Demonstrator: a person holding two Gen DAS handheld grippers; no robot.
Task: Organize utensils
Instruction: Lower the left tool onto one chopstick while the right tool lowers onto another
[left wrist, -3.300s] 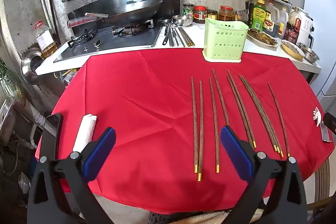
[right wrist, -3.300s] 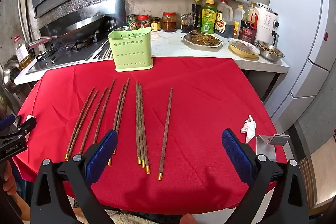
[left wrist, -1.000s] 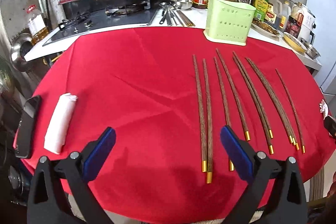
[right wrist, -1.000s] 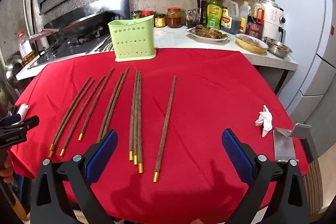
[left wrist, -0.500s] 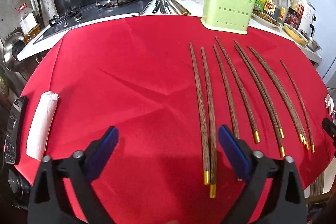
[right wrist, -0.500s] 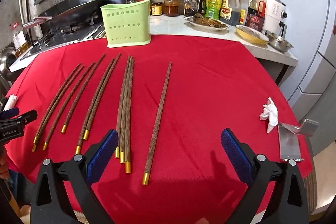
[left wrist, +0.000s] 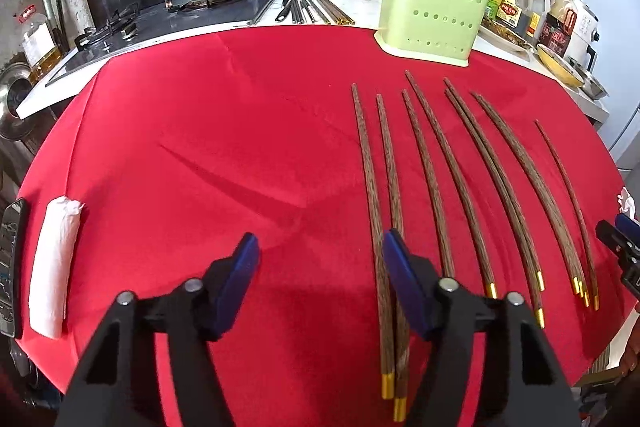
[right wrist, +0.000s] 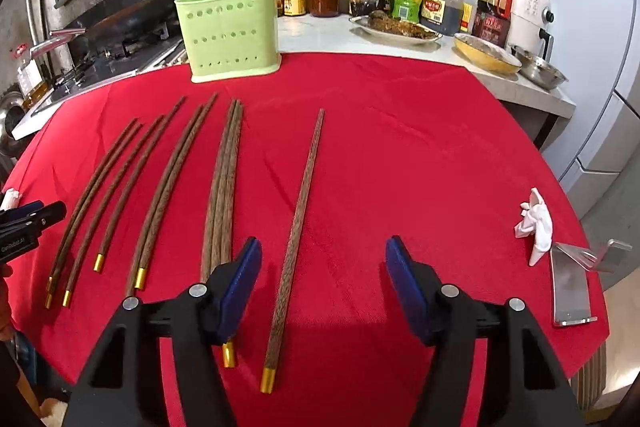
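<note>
Both tools are mid-close with nothing pinched yet. The right tool (right wrist: 322, 277) straddles the lone chopstick (right wrist: 298, 223), farthest right of the green holder (right wrist: 229, 35), pads not touching it. The left tool (left wrist: 318, 273) sits just left of the leftmost pair (left wrist: 380, 211). Looks like the pickup step: finish the squeeze, lift, then carry to the holder at the table's (right wrist: 420, 147) far edge.

Beyond both claws, a matt red cloth (right wrist: 400, 155) with creases carries grained dark wooden chopsticks (left wrist: 428, 167) capped in shiny gold metal. Farther ahead stands a perforated smooth green plastic holder (right wrist: 230, 35). Left of the left claw lies a white roll (left wrist: 54, 263), probably paper.
</note>
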